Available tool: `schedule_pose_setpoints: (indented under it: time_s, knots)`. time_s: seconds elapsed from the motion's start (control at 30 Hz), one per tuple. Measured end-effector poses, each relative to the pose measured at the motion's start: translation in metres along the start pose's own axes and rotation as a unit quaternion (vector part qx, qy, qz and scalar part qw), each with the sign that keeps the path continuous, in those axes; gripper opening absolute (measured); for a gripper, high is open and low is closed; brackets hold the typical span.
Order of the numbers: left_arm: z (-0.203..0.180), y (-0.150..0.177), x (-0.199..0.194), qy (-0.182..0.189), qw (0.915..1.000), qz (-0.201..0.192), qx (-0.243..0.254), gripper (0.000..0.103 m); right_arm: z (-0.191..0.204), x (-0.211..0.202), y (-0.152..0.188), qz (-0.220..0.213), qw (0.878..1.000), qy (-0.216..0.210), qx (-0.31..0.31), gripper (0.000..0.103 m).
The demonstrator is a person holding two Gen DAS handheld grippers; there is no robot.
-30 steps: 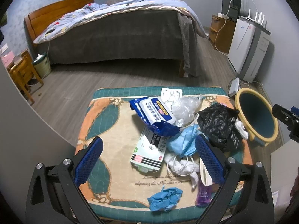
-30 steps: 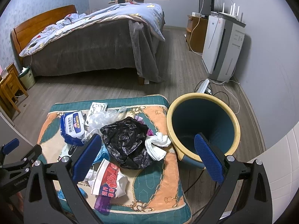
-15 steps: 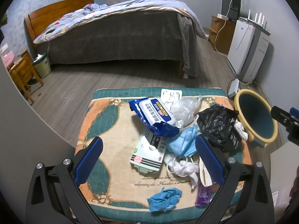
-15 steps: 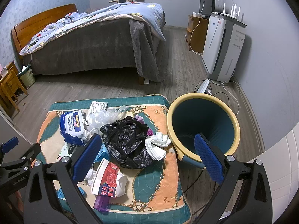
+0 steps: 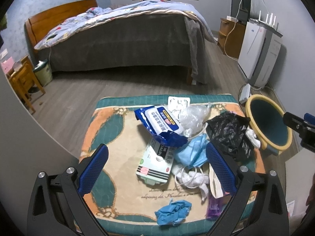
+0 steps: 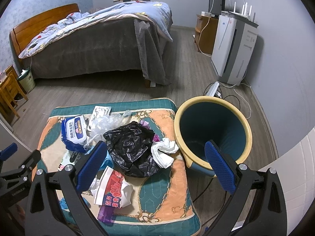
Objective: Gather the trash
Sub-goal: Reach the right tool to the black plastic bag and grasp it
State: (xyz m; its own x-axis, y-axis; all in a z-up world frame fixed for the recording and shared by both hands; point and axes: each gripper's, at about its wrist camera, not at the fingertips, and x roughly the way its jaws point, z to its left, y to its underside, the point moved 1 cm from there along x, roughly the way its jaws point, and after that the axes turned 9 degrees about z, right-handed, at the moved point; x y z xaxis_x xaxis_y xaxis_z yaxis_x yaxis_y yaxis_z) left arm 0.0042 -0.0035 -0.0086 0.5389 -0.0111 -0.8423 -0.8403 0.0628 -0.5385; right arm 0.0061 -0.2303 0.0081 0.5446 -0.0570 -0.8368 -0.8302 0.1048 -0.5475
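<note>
Both tools hover above the near edge of the cushioned table [image 5: 110,122] with nothing gripped: the left gripper [image 5: 157,167] and the right gripper [image 6: 153,165] each stand spread wide and empty. Trash lies heaped on the table's right half: a blue wipes pack [image 5: 160,123], a crumpled black bag [image 6: 132,147], a white tissue wad [image 6: 164,152], a blue face mask [image 5: 192,153], a green-and-white box [image 5: 157,163] and a blue glove [image 5: 173,212] at the near edge. Just right of the table stands the bin [image 6: 212,129], apparently empty. Judging by this, collection has not begun; next, one gripper should descend onto a single piece, probably the tissue wad nearest the bin, and close on it.
</note>
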Motion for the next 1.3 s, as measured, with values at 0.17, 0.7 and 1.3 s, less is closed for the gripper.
schedule_pose_setpoints:
  time_s: [0.17,0.7,1.3]
  knots:
    - [-0.001,0.003,0.005,0.003,0.9999,0.015,0.001,0.098,0.0,0.002,0.0,0.011,1.0,0.014,-0.002,0.097]
    - [0.031,-0.036,0.017,-0.027,0.9996,0.003,-0.003,0.098,-0.032,0.035,-0.036,0.031,0.999,-0.002,0.031,0.097]
    - [0.039,-0.071,0.072,-0.007,0.9997,0.017,0.015,0.097,-0.007,0.12,-0.052,0.093,0.994,-0.043,-0.024,0.089]
